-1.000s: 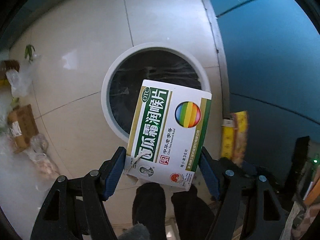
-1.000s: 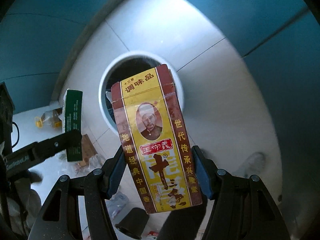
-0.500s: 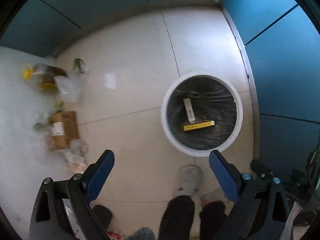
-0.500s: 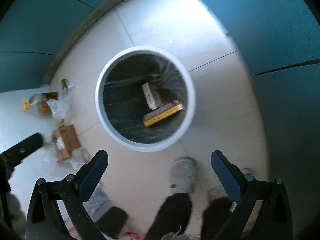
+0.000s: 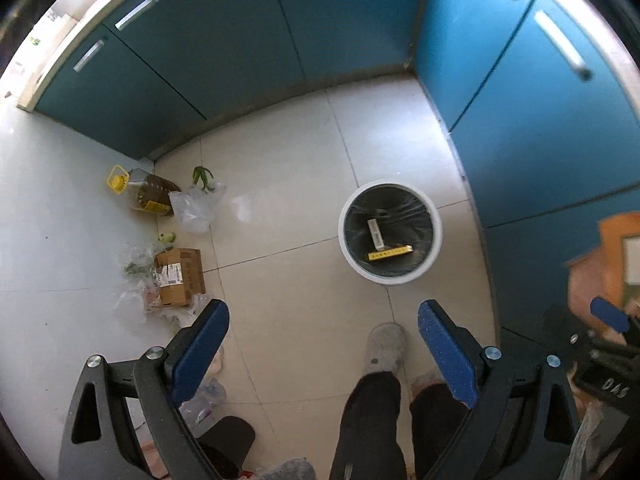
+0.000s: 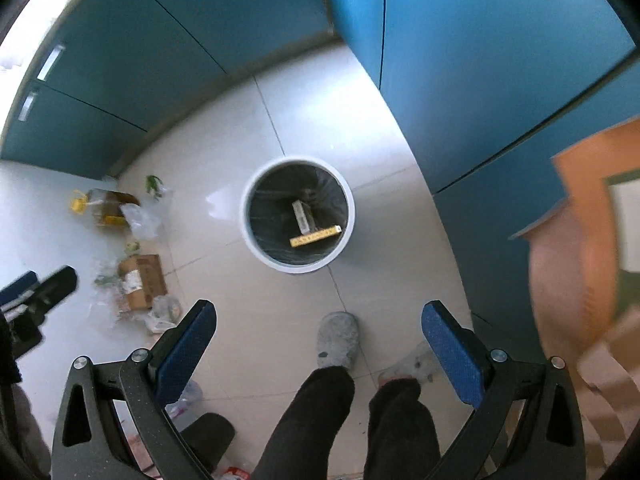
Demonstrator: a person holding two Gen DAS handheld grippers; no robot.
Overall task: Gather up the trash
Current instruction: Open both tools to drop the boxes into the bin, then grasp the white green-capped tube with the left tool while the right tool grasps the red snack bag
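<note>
Plastic, round and white-walled, the trash bin (image 5: 390, 236) stands on pale glossy floor tiles (image 5: 280, 184) near the corner of the teal cabinets (image 5: 224, 32), lined with a dark crinkled bag. Two flat cardboard packets lie at its bottom: a white box (image 5: 375, 233) and a yellow box (image 5: 390, 253), touching end to side in an L shape.

The left gripper (image 5: 323, 350) hangs above the floor with its jaws spread wide and nothing between them; its blue pads have a fine pebbled texture on black angular frames. The right gripper (image 6: 319, 346) is likewise wide apart and empty.

At the left, by the cabinet end, loose litter lies on the tiles: a clear oil bottle (image 5: 146, 192) with a yellow cap and handle, a crumpled transparent plastic bag (image 5: 194, 208), green vegetable scraps (image 5: 202, 176), and a brown cardboard box (image 5: 178, 276) with a white label (its text too small to read).

The left wrist view shows long metal handles on the right-hand cabinets and the right gripper's blue tip at its right edge; the right wrist view shows instead the left gripper's dark tip at its left edge and a larger blurred orange shape (image 6: 592, 220) at right. Both show grey slippers (image 6: 337, 338) and dark trouser legs.
</note>
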